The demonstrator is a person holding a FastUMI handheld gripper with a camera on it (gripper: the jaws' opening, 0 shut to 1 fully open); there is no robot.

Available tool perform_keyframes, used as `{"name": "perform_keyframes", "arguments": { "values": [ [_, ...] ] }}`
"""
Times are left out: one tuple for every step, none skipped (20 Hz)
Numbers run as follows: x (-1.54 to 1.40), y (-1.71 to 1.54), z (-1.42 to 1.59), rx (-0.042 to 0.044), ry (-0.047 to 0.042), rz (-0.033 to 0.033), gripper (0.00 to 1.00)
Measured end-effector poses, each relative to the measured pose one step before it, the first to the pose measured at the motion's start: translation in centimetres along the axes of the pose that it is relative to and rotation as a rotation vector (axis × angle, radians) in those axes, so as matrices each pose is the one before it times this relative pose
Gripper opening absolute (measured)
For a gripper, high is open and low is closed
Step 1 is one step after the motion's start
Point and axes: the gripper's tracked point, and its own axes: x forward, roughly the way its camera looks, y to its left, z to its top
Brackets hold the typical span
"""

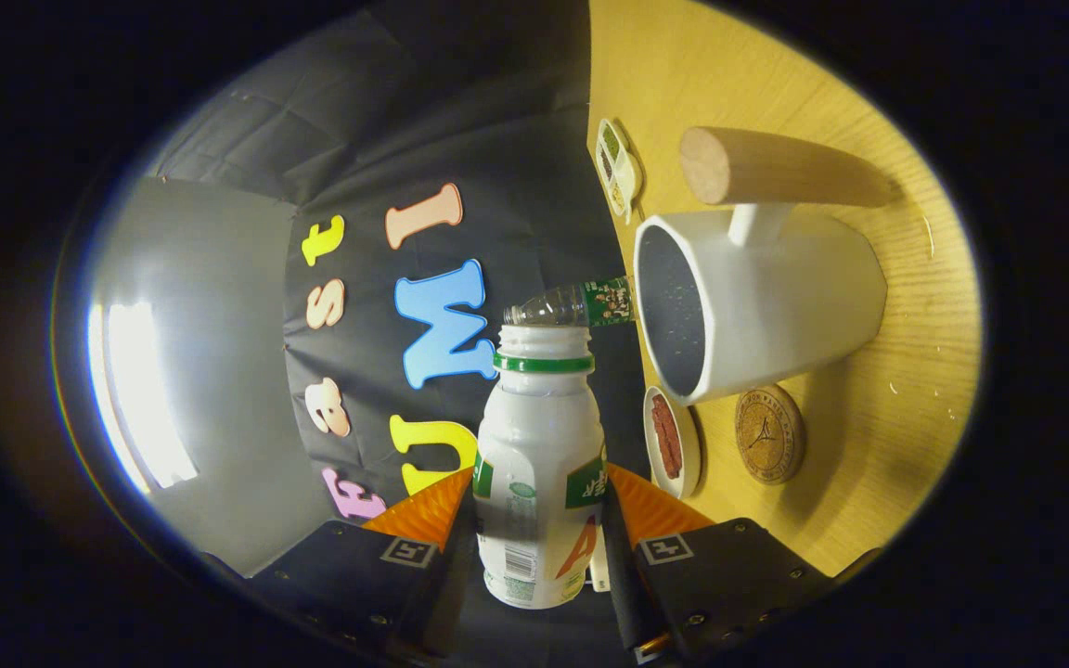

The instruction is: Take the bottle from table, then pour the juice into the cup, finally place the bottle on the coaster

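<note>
Fingers [539, 547] clamp juice bottle [539, 464], tilted sideways; bring open mouth over white cup [757, 301] rim, pour slowly, coaster [769, 434] next.

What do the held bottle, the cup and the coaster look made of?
Bottle, gripped between the gripper fingers: likely opaque white plastic, slight sheen, green neck ring, printed label. Cup beyond them: looks like white glazed ceramic with a dark speckled inside; its handle seems bare matte wood, with visible grain. Coaster beside the cup: round, brown, probably cork or wood, matte, with an embossed mark.
</note>
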Motion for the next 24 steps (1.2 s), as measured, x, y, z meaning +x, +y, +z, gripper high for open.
{"name": "perform_keyframes", "arguments": {
  "values": [
    [0.034,-0.206,-0.029,-0.04147,0.00182,-0.01751,0.64],
    [0.122,-0.180,-0.107,-0.04647,0.00348,-0.01797,0.65],
    [0.064,-0.265,-0.206,-0.04725,0.00690,-0.01883,0.64],
    [0.080,0.072,-0.145,-0.04454,0.00597,-0.01226,0.65],
    [0.158,0.055,-0.073,-0.04046,0.00195,-0.00905,0.65],
    [0.139,-0.082,-0.053,-0.04152,-0.00088,-0.01217,0.65],
    [0.047,-0.342,0.045,-0.04622,-0.00266,-0.01911,0.65],
    [-0.025,-0.280,-0.004,-0.04519,-0.00146,-0.01913,0.65],
    [-0.026,-0.092,-0.125,-0.03723,0.00461,-0.01116,0.65],
    [0.041,0.072,-0.077,-0.03638,0.00381,-0.00549,0.65],
    [0.094,-0.118,-0.018,-0.04177,0.00315,-0.01109,0.65],
    [0.020,-0.185,-0.051,-0.05298,-0.00073,-0.01429,0.65],
    [0.061,-0.227,0.132,-0.06740,-0.00571,-0.01609,0.65],
    [0.086,-0.172,0.119,-0.07164,-0.00662,-0.01677,0.65],
    [0.054,-0.277,0.074,-0.06126,-0.00027,-0.01829,0.65],
    [0.069,-0.082,-0.118,-0.04940,0.00305,-0.00689,0.65],
    [0.083,0.174,0.086,-0.03866,-0.00024,0.00168,0.65],
    [-0.021,0.161,-0.009,-0.03870,-0.00011,0.00216,0.65],
    [0.104,0.065,0.114,-0.04039,-0.00124,-0.00145,0.65],
    [0.093,0.096,-0.034,-0.04247,-0.00091,-0.00284,0.65],
    [0.065,0.067,0.067,-0.04545,-0.00055,-0.00912,0.65],
    [-0.407,-0.133,-0.041,-0.04878,-0.00306,-0.00115,0.65],
    [-0.021,0.076,0.098,-0.04651,-0.00457,-0.00487,0.65],
    [0.099,0.088,0.022,-0.04583,-0.00255,-0.00553,0.65]
  ]
}}
